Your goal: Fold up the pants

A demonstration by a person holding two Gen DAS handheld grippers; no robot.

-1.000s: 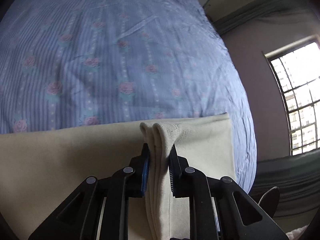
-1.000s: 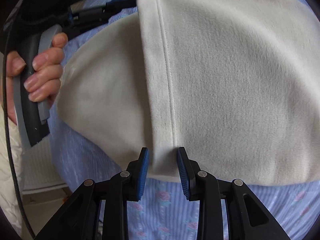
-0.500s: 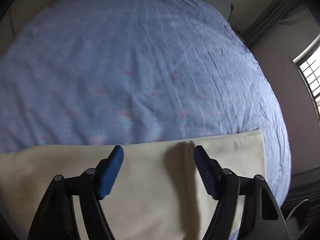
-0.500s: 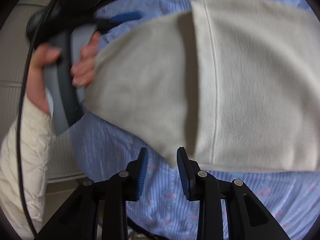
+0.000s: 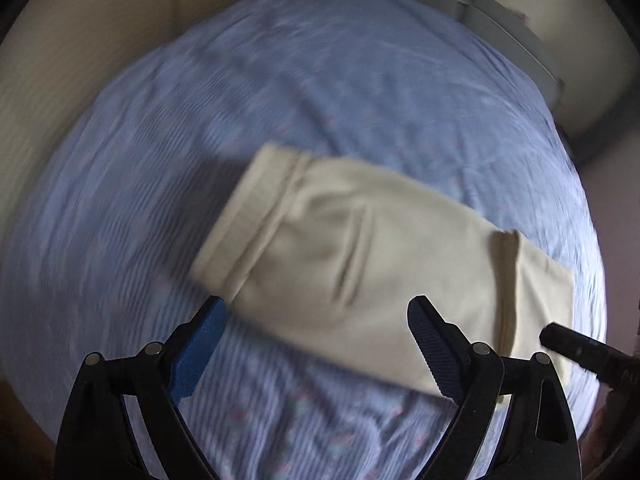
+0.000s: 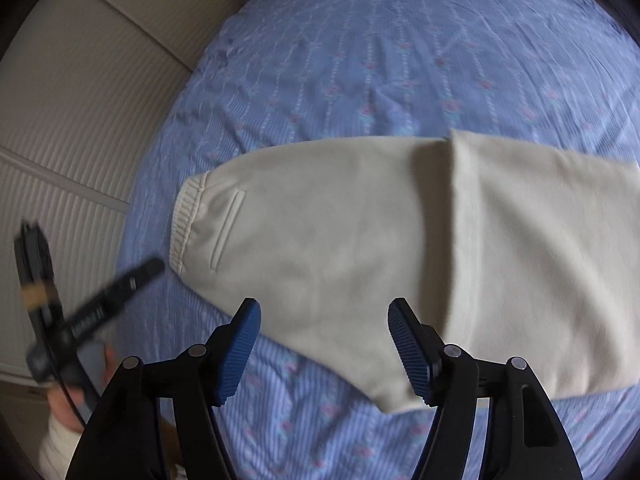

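- On the blue striped bedsheet with small pink flowers [image 6: 400, 60], your cream-coloured soft knit pants [image 6: 360, 248] lie flat, folded over once, with the ribbed waistband end toward the bed's edge
- Your left gripper [image 5: 316, 344] hangs above the near edge of the pants; its jaws are spreading wide and nothing is pinched between them
- Your right gripper [image 6: 324, 348] points down at the near hem; its jaws are opening too, and the cloth lies below them, not clamped
- Judging by the thick fleece look, expect the pants to be light, limp and a little grippy: they will drape and sag wherever you do not support them
- For the next fold, pinch all layers together at the two corners of one short end, such as the waistband [image 6: 186, 224], and carry both corners level
- A grip on only the top layer would likely peel the fold open
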